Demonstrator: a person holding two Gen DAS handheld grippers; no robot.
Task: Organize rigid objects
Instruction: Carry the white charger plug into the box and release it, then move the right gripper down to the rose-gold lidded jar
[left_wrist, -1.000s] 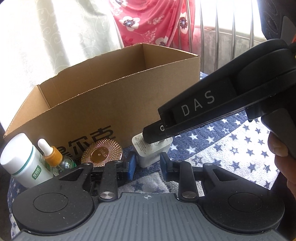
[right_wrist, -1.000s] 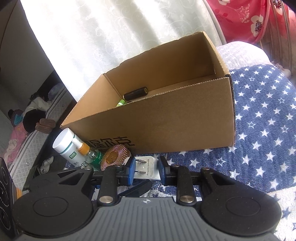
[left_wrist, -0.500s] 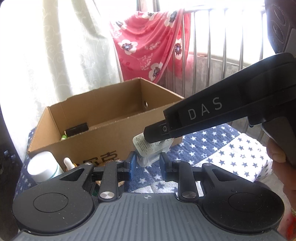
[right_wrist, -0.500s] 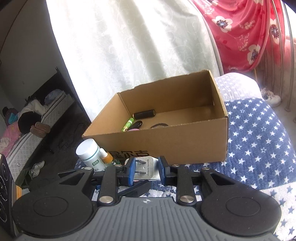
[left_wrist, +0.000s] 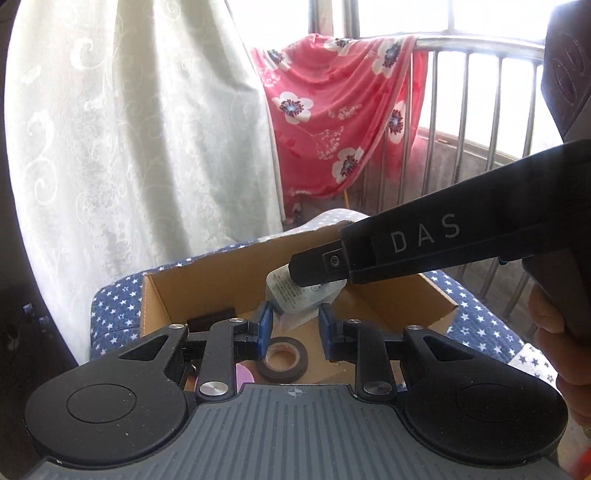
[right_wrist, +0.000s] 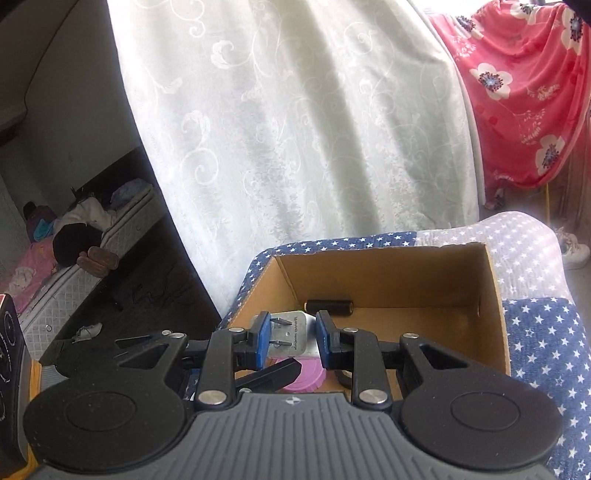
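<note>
The white plug-in charger (right_wrist: 291, 334) hung above the open cardboard box (right_wrist: 495, 295), clamped between your right gripper's (right_wrist: 290, 339) blue pads. Your left gripper (left_wrist: 293, 334) hovered just before it, jaws narrowed on nothing. Below lay a black tape roll (left_wrist: 283, 360) and a black cylinder (right_wrist: 328, 307).

A pale patterned curtain (right_wrist: 295, 129) hangs at the far side, sunlit. To its right a red floral cloth (left_wrist: 340, 122) drapes over a metal railing (left_wrist: 480, 110). Far left, a mattress (right_wrist: 66, 280) lies in shade.
</note>
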